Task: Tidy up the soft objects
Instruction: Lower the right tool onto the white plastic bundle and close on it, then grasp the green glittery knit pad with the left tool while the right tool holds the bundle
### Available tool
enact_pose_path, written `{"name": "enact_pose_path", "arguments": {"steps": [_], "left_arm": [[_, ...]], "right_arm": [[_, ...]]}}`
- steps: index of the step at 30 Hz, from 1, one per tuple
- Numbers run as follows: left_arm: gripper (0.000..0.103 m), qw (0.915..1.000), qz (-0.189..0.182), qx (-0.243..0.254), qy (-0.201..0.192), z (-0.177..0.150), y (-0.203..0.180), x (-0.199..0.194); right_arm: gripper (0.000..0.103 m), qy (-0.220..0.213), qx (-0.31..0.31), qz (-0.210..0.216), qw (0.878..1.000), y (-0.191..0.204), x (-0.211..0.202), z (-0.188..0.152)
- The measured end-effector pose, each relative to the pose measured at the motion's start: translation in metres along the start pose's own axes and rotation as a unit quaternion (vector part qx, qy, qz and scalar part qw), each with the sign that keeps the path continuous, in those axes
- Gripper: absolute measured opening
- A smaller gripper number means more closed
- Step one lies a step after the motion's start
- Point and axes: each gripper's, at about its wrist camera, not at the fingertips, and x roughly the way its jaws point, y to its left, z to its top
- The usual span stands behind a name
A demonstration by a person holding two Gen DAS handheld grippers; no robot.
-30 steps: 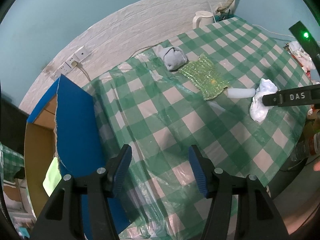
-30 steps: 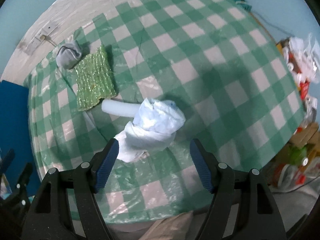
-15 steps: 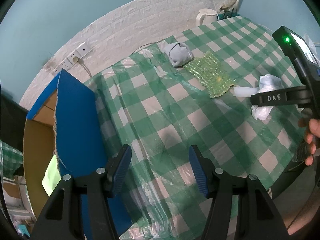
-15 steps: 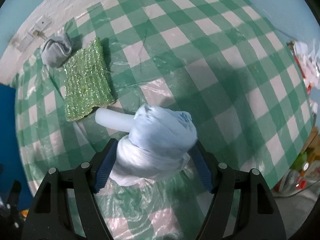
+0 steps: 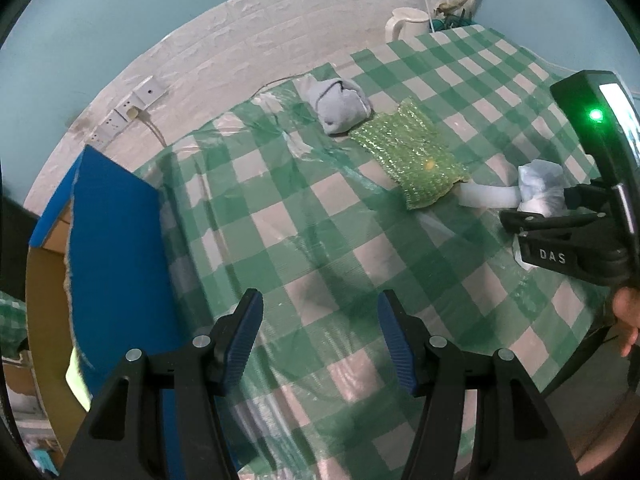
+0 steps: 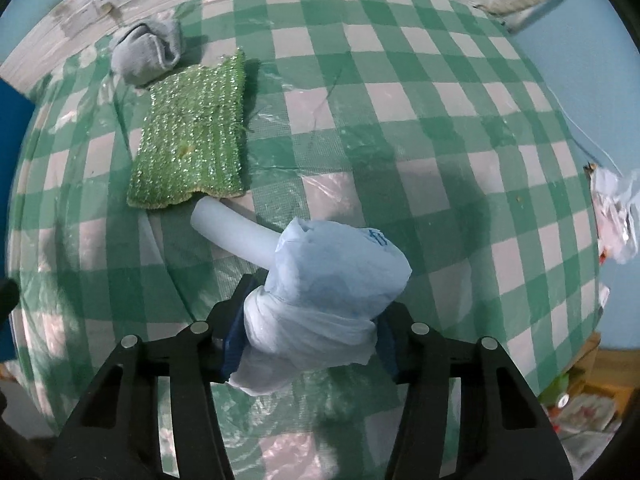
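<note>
A crumpled white plastic bag [image 6: 332, 292] lies on the green checked tablecloth [image 6: 400, 120]; my right gripper [image 6: 308, 340] has its two fingers pressed against the bag's sides. A white foam tube [image 6: 232, 232] lies just beyond the bag, then a green sparkly cloth [image 6: 192, 152] and a grey rolled sock [image 6: 146, 54]. In the left wrist view my left gripper [image 5: 320, 340] is open and empty above the cloth near the table's left edge; the sock [image 5: 340, 106], green cloth [image 5: 412, 160], tube [image 5: 488, 196], bag [image 5: 540, 188] and right gripper [image 5: 516, 220] show further right.
A blue-sided cardboard box [image 5: 112, 248] stands open at the table's left edge. A white kettle [image 5: 404, 28] stands at the far corner by the white brick wall. Wall sockets [image 5: 128, 108] sit behind the table. Plastic litter [image 6: 616, 208] lies beyond the right edge.
My right gripper has moved forward over the white bag and its fingers have closed in against the bag. The left gripper has stayed open and shifted a little.
</note>
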Motion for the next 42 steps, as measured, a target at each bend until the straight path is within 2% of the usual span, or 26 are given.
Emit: {"name": "enact_pose_path", "arguments": {"steps": [4,11,19,22,28,31,42], "left_arm": [[0.061,1.0,-0.006,-0.003,0.005,0.006,-0.004,0.007],[0.061,0.9993,-0.027,-0.025,0.009,0.02,-0.007,0.018],[0.061,0.9956,-0.054,-0.076,0.014,0.043,-0.005,0.036],[0.065,0.9955,-0.054,-0.078,0.008,0.054,-0.01,0.039],[0.069,0.9959,-0.053,-0.073,0.008,0.071,-0.019,0.047],[0.075,0.9953,-0.058,-0.077,0.009,0.082,-0.023,0.053],[0.076,0.9936,-0.063,-0.09,0.024,0.107,-0.037,0.078]], "right_arm": [[0.05,-0.006,-0.023,-0.002,1.0,-0.002,-0.004,-0.002],[0.049,-0.023,-0.037,-0.016,0.999,-0.03,-0.02,0.004],[0.049,-0.045,-0.076,-0.033,0.996,-0.024,-0.028,0.024],[0.049,-0.05,-0.089,-0.035,0.994,-0.025,-0.031,0.027],[0.049,-0.056,-0.084,-0.038,0.994,-0.039,-0.024,0.039],[0.049,-0.055,-0.071,-0.032,0.995,-0.047,-0.026,0.04],[0.049,-0.054,-0.074,-0.029,0.995,-0.05,-0.023,0.045]]}}
